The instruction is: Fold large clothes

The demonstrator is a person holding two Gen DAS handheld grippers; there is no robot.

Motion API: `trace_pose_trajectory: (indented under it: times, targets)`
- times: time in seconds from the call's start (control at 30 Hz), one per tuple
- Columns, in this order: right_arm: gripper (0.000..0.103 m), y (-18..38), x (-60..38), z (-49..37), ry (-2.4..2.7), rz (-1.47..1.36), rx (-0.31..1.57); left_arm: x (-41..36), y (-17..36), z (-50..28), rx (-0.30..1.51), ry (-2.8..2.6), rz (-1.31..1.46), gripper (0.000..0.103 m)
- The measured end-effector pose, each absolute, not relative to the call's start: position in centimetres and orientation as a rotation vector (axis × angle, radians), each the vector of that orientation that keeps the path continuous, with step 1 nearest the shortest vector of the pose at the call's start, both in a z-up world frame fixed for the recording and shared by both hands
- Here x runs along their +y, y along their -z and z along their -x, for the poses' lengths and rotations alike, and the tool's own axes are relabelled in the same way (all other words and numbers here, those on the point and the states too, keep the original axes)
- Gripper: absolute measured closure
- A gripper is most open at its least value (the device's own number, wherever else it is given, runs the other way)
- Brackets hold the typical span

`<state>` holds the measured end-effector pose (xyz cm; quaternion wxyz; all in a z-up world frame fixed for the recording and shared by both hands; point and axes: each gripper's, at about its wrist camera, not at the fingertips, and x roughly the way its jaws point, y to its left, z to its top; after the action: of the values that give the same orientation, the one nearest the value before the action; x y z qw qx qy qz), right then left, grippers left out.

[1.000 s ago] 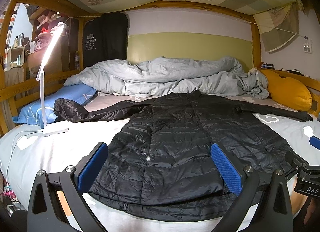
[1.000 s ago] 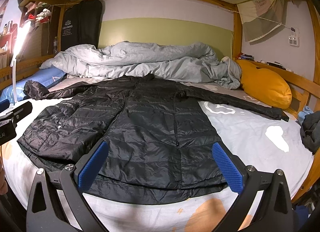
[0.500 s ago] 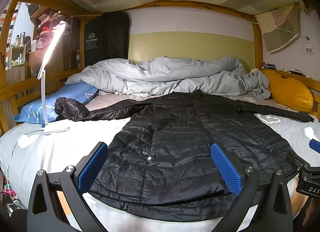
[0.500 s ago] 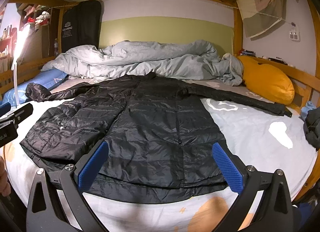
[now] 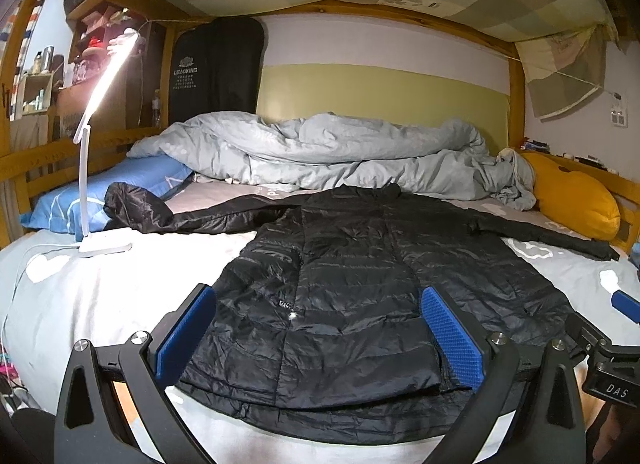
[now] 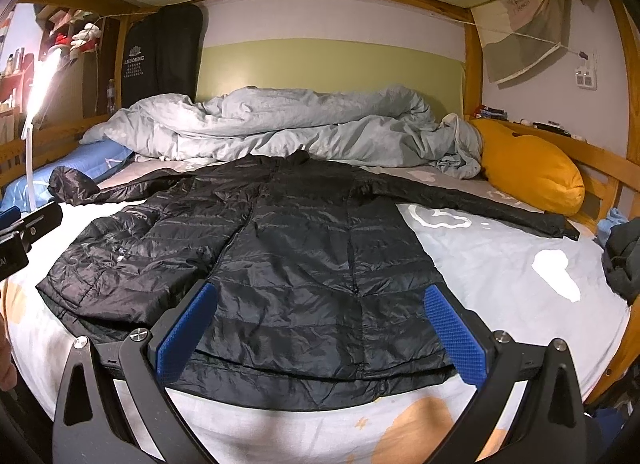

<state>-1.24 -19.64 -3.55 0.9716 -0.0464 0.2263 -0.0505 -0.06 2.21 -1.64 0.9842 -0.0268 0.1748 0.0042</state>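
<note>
Your left gripper (image 5: 316, 338) and right gripper (image 6: 320, 334) hover spread wide, empty, above the long black quilted puffer coat (image 6: 280, 260) at the grey bed sheet's (image 6: 500, 264) near edge. Its slick shell could slide from a shallow pinch. Both views have edged marginally back since the earlier frames.

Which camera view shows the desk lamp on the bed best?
The left wrist view shows the lamp best: its lit head, white stem and flat base on the sheet are all visible. In the right wrist view, the lamp sits at the left edge, with its base hidden.
</note>
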Motion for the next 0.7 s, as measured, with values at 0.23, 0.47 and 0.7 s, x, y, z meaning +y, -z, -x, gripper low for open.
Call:
trace_pose_trajectory:
  times: [0.23, 0.47, 0.7]
  targets:
    - [0.000, 3.2, -20.1, 2.3, 0.070, -0.011, 0.383, 2.6, 1.7, 0.2, 0.345, -0.013, 0.061, 0.000]
    - [0.000, 3.0, -20.0, 2.3, 0.103, 0.059, 0.381, 2.4, 2.1, 0.4, 0.342, 0.007, 0.043, 0.000]
    - [0.000, 5.0, -20.0, 1.6, 0.057, 0.106, 0.477, 1.5, 4.4, 0.7, 0.386, 0.037, -0.017, 0.000]
